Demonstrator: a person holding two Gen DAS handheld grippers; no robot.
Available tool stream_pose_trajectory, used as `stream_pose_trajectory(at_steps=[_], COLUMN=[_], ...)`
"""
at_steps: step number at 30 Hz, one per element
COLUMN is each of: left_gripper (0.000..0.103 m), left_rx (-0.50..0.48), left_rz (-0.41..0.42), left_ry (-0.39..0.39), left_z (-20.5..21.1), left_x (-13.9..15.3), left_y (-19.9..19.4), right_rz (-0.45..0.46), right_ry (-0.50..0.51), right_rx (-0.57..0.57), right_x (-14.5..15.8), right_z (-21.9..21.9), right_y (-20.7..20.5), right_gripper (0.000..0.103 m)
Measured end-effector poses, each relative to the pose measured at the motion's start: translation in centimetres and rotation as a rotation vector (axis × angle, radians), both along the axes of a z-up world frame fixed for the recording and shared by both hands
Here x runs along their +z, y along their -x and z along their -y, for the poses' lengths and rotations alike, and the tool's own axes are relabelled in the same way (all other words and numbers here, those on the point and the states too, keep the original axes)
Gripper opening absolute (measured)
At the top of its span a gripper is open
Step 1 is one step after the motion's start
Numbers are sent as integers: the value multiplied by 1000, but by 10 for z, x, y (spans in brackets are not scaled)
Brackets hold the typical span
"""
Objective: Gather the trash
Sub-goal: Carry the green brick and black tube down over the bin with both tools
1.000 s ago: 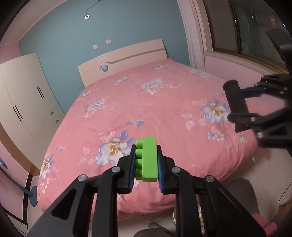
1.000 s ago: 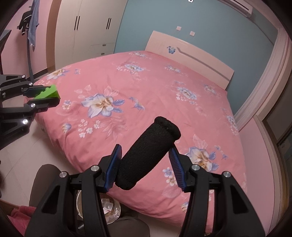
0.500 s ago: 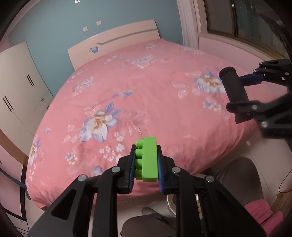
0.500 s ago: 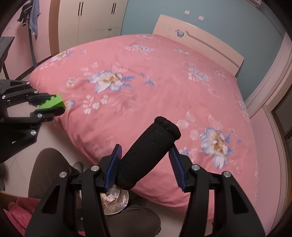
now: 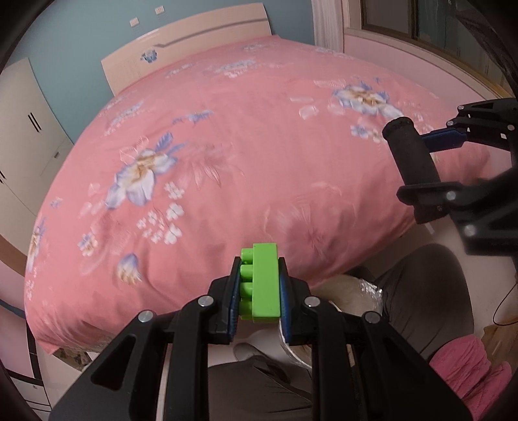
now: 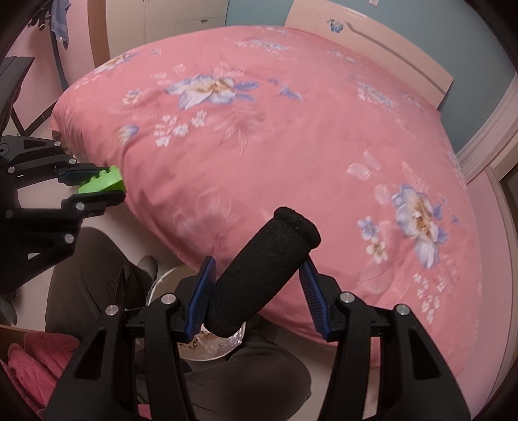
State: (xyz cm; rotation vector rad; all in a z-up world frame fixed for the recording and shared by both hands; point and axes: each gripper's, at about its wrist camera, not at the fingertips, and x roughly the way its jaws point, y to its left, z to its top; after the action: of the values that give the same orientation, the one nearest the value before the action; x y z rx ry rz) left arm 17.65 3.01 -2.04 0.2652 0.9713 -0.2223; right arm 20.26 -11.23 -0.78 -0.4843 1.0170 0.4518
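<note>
My left gripper (image 5: 257, 285) is shut on a green toy brick (image 5: 264, 281), held above the floor at the foot of the bed; it also shows in the right wrist view (image 6: 102, 184). My right gripper (image 6: 259, 288) is shut on a black foam cylinder (image 6: 262, 275), tilted up to the right; the cylinder shows in the left wrist view (image 5: 411, 155) too. Below both grippers, between the person's knees, stands a clear round bin (image 6: 213, 349) with bits of trash inside; it also shows in the left wrist view (image 5: 369, 291).
A bed with a pink flowered cover (image 5: 226, 145) fills the space ahead. The person's dark trouser legs (image 6: 94, 268) flank the bin. A pink cloth (image 5: 466, 366) lies low at the right. Wardrobes (image 5: 22, 129) stand at the left, a window (image 5: 421, 26) at the right.
Both grippers have tilted downward and drawn back toward the foot of the bed, each still holding its object. The bin and the person's legs have come further into view.
</note>
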Motion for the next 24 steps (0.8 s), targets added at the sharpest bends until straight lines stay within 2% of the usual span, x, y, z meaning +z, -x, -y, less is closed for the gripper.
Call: stream_pose_trajectory(at_steps=[5,24], left_gripper=[23,23], left_rx=[-7,-6], left_rz=[-51,-247], left_ry=[3,31], left_z=[5,18], left_x=[-27,-128], left_y=[1,5], right_rz=[-64,-244], right_ry=[18,40], right_rx=[8,15], right_x=[-33,-125], right_z=[-2,-4], right_y=[3,13], right_gripper=[54,54])
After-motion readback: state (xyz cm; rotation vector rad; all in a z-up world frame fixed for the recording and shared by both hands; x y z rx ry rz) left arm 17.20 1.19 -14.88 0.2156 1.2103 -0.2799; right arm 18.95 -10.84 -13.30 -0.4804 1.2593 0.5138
